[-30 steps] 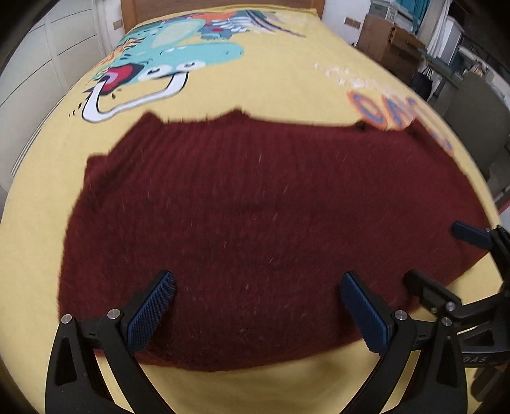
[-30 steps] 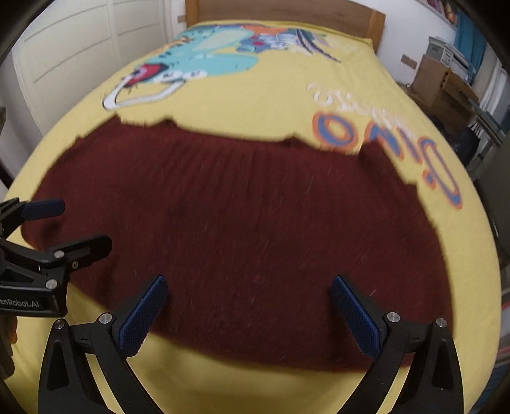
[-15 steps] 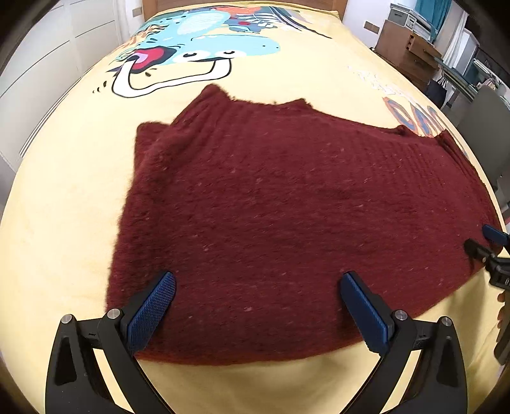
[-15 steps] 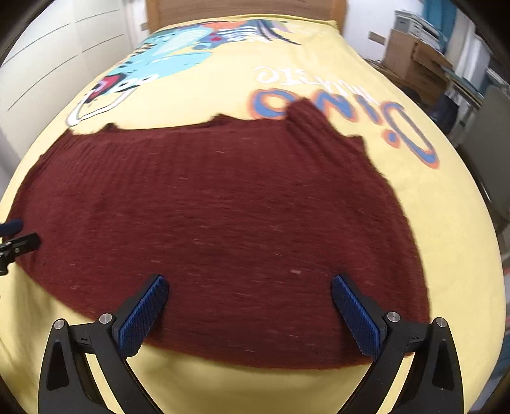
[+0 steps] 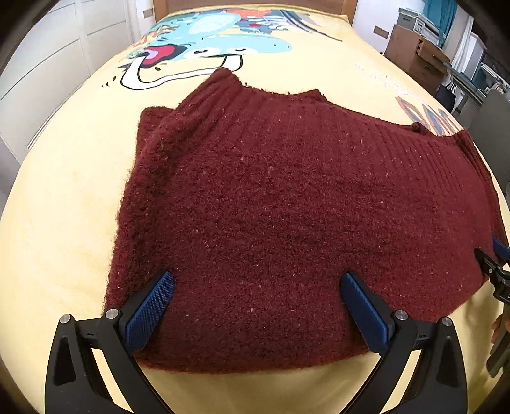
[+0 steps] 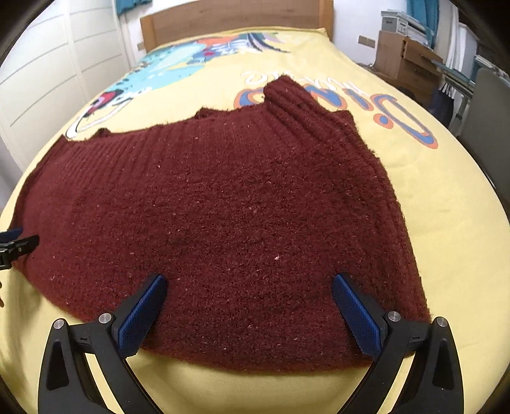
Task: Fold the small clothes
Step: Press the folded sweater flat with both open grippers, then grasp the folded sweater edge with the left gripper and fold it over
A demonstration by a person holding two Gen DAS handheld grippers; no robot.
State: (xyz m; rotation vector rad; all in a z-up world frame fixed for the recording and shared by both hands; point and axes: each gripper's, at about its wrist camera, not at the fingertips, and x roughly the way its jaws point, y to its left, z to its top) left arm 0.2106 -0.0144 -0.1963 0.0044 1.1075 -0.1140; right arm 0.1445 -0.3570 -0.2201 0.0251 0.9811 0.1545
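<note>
Sweater: we see a dark red knitted sweater (image 5: 287, 203) lying flat on a yellow bedspread (image 5: 63, 197), its ribbed hem toward the headboard and its near edge by our grippers.
Sleeves: both look folded in under or along the body; on the left side a thick folded edge runs down the sweater's flank.
Left gripper: our left gripper (image 5: 256, 305) has its jaws spread wide over the near left part of the sweater, its blue pads (image 5: 149, 309) above the knit, gripping nothing.
Right gripper: our right gripper (image 6: 248, 305) is likewise spread wide over the near right part, empty; its tips also show at the right edge of the left view.
Bedspread: printed with a cartoon dinosaur (image 5: 204, 41) and orange-blue lettering (image 6: 395, 114).
Surroundings: white wardrobe doors (image 6: 47, 63) on the left, a wooden headboard (image 6: 236, 16) beyond, cardboard boxes (image 6: 401, 60) on the right.
</note>
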